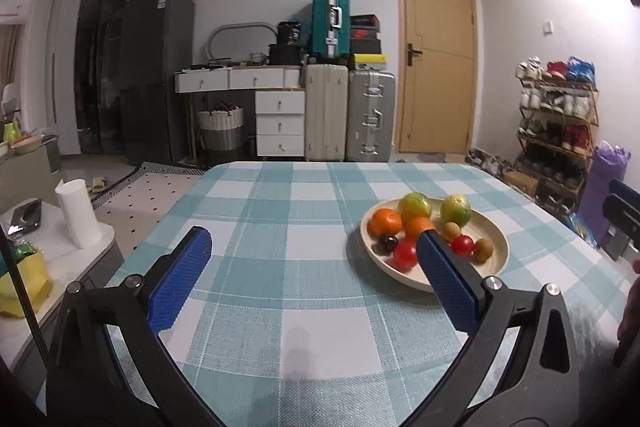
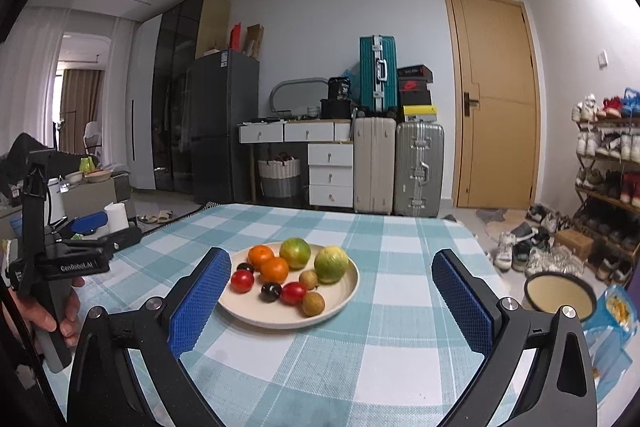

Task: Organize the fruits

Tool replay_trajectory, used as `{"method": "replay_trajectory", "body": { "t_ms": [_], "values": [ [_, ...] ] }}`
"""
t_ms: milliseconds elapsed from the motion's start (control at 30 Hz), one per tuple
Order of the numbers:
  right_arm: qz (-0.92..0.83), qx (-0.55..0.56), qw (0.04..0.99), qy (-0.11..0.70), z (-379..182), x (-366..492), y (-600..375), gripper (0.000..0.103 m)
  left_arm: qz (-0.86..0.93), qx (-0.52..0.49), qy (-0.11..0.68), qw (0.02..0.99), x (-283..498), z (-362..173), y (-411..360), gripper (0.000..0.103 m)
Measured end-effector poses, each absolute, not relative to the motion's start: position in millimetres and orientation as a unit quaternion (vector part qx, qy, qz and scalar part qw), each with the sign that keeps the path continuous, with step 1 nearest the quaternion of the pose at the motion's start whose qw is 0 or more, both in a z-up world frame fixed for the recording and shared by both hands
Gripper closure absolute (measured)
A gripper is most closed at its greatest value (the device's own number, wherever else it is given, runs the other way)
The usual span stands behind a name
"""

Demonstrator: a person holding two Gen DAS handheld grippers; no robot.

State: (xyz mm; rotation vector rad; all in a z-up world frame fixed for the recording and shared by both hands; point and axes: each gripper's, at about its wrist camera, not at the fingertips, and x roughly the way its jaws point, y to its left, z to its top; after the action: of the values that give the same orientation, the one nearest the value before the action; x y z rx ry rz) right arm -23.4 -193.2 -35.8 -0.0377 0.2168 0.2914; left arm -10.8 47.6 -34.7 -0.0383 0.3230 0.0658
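A cream plate on the checked tablecloth holds two oranges, two green citrus fruits, two red tomatoes, dark plums and small brown fruits. My left gripper is open and empty above the cloth, left of the plate; its right finger overlaps the plate's near side. My right gripper is open and empty, with the plate just beyond and between its fingers. The left gripper's body shows at the left of the right wrist view.
The table has a teal and white checked cloth. A side table with a paper roll stands at the left. A round cream basin sits on the floor at the right, near a shoe rack. Suitcases stand at the back wall.
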Motion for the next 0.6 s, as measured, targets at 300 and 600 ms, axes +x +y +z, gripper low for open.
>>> {"method": "replay_trajectory", "body": {
  "t_ms": [300, 600],
  "values": [
    [0.147, -0.018, 0.976, 0.157, -50, -4, -194, 0.000, 0.043, -0.012, 0.155, 0.987, -13, -36, 47, 0.001],
    [0.139, -0.026, 0.976, 0.165, -52, 1, -188, 0.000, 0.042, -0.013, 0.156, 0.987, -13, -36, 46, 0.001]
  ]
}}
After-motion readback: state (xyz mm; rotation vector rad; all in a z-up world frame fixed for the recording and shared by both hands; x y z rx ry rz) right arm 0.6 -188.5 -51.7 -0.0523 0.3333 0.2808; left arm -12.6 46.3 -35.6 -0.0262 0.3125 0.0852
